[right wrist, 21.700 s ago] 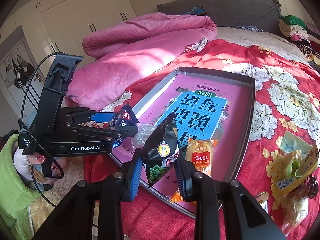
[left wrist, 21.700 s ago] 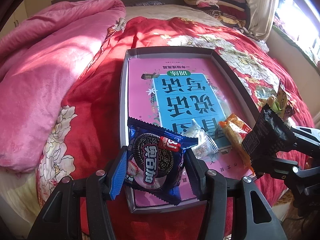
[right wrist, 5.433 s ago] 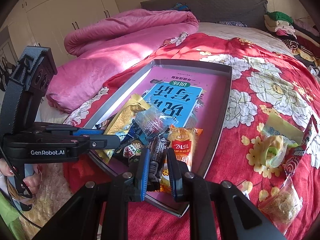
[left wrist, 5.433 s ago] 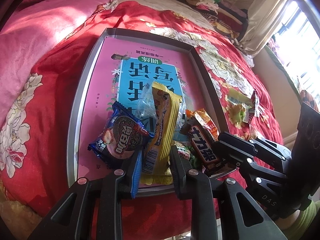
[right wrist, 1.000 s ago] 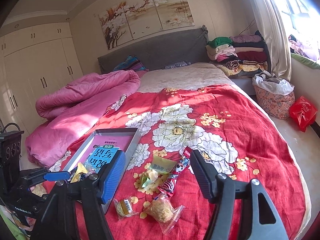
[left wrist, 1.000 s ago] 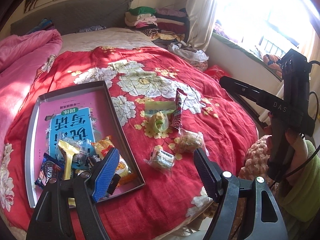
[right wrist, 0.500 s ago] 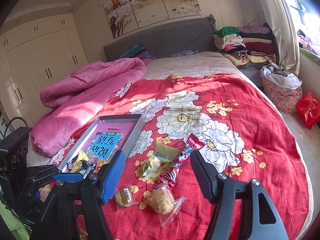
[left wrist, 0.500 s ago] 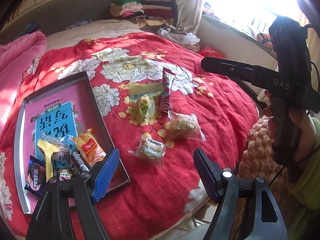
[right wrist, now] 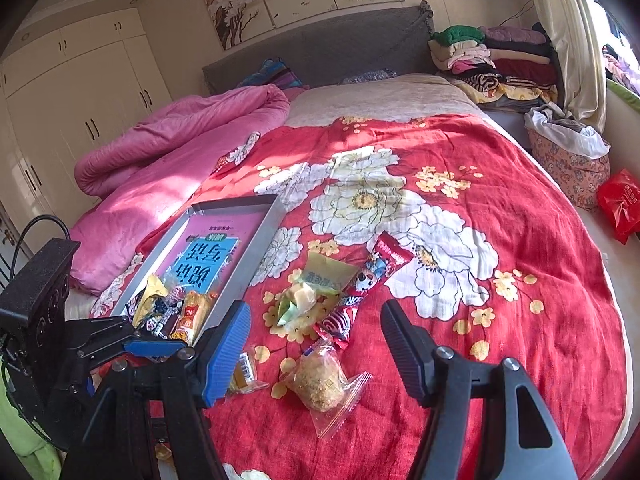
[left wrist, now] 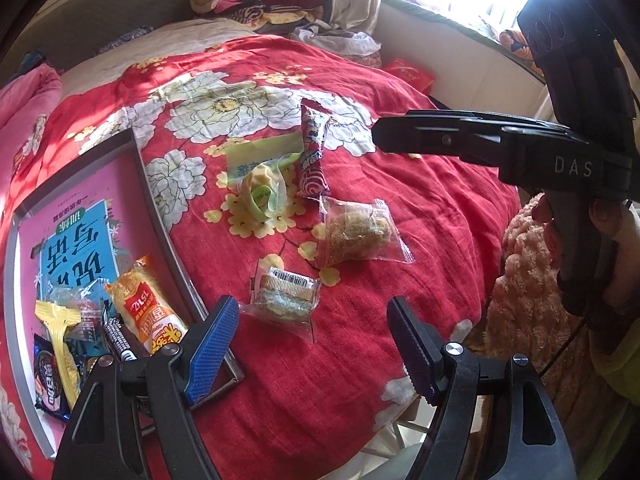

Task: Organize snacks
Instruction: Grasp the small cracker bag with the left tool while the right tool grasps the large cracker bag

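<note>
A grey tray (left wrist: 158, 216) (right wrist: 262, 236) on the red flowered bedspread holds several snack packs at its near end, among them an orange pack (left wrist: 142, 300) and an Oreo pack (left wrist: 48, 376). Loose on the bedspread lie a small clear pack (left wrist: 284, 294) (right wrist: 244, 372), a clear bag with a brown ball (left wrist: 356, 232) (right wrist: 322, 380), a red stick pack (left wrist: 312, 152) (right wrist: 360, 292) and a green-yellow pack (left wrist: 262, 180) (right wrist: 312, 288). My left gripper (left wrist: 310, 344) is open and empty just before the small clear pack. My right gripper (right wrist: 314, 354) is open and empty over the brown ball bag.
A pink quilt (right wrist: 168, 152) lies at the left of the bed. Folded clothes (right wrist: 492, 60) are stacked by the headboard. A patterned bag (right wrist: 568, 160) and a red bag (right wrist: 620, 200) sit on the floor at the right. A beige fluffy cover (left wrist: 520, 280) lies off the bed's near edge.
Both grippers have come closer and lower to the loose snacks on the bedspread. Both stay open and empty.
</note>
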Demonstrator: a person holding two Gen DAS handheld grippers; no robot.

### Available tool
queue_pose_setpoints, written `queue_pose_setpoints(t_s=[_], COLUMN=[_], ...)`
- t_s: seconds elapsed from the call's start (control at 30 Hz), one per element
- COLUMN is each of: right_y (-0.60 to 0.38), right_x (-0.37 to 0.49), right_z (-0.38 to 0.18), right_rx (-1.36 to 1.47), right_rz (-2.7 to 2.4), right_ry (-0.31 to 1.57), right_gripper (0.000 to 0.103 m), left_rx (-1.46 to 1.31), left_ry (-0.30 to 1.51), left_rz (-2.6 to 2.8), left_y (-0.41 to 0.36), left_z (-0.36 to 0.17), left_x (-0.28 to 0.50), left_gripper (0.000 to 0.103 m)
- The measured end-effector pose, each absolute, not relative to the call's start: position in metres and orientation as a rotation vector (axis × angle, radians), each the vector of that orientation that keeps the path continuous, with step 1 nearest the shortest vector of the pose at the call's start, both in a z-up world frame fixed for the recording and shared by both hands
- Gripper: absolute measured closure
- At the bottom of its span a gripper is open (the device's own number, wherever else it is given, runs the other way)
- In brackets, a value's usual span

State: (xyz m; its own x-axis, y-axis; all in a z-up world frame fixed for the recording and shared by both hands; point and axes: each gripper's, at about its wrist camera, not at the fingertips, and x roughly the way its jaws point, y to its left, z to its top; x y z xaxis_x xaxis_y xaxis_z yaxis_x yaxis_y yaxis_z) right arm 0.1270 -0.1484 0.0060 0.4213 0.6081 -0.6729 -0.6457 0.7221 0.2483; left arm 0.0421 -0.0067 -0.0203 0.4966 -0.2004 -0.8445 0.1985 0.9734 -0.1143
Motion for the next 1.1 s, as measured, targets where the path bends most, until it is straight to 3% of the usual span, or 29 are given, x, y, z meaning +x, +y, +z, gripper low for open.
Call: queue_pose_setpoints(t_s=[0.67, 1.1], right_y=[-0.112, -0.093], right_x=[0.123, 0.125], right_z=[-0.042, -0.066], right_rx=[-0.405, -0.602], right_rz=[0.814, 0.85], right_ry=[0.939, 0.971], right_gripper=[0.036, 0.036], left_rx=[0.068, 0.059], left_ry=[1.131, 1.123], left_rz=[-0.289, -0.268], left_y=[-0.009, -0.003], left_z=[-0.055, -0.059], left_x=[0.073, 0.078], left_gripper=[0.025, 0.036])
